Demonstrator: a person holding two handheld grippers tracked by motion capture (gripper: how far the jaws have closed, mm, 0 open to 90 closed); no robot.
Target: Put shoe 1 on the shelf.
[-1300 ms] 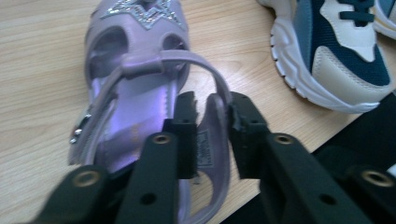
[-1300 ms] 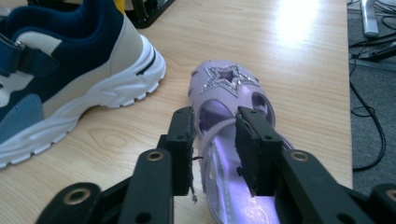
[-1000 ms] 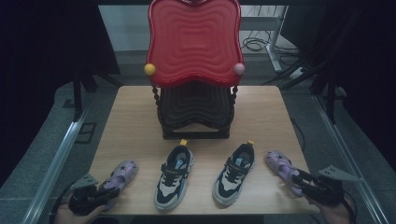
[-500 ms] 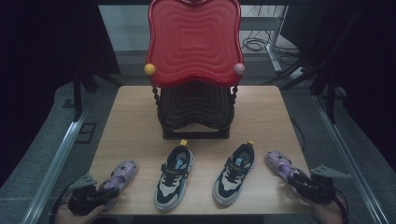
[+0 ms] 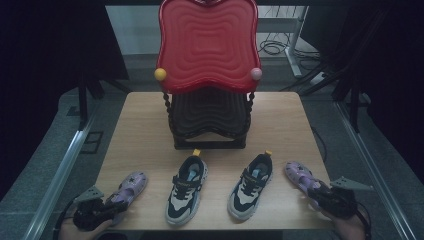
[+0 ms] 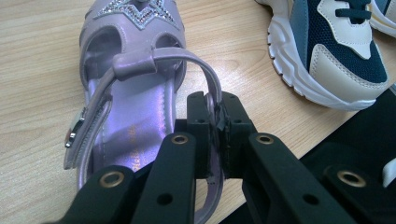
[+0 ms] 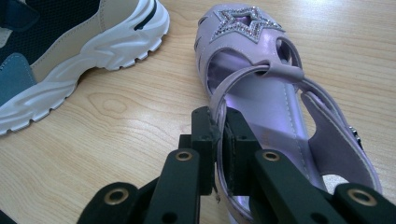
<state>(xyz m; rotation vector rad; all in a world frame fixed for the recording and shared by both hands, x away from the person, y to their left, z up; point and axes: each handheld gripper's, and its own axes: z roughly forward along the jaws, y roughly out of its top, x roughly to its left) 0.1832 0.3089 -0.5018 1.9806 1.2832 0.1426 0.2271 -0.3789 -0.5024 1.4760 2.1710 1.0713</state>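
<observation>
Nearest, left hand-held gripper (image 6: 218, 123) pinching the heel strap of the left purple sandal (image 6: 130, 93) at the tabletop's (image 5: 150, 130) front left; right hand-held gripper (image 7: 219, 133) pinching the strap of the right purple sandal (image 7: 261, 88) at front right. Between them, two sneakers (image 5: 186, 187) side by side. Farther back, a red and black rack (image 5: 207, 45) standing upright.

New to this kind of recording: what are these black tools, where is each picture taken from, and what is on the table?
A person holds a black two-jaw hand tool in each hand; there is no robot arm. The high view looks down on a wooden table with a red-topped black tiered rack, two navy-and-cream sneakers and two lilac star-trimmed sandals. The other two pictures come from cameras riding on the tools. The left claw is shut on the left lilac sandal by its heel strap; the right claw is shut on the right lilac sandal likewise.
</observation>
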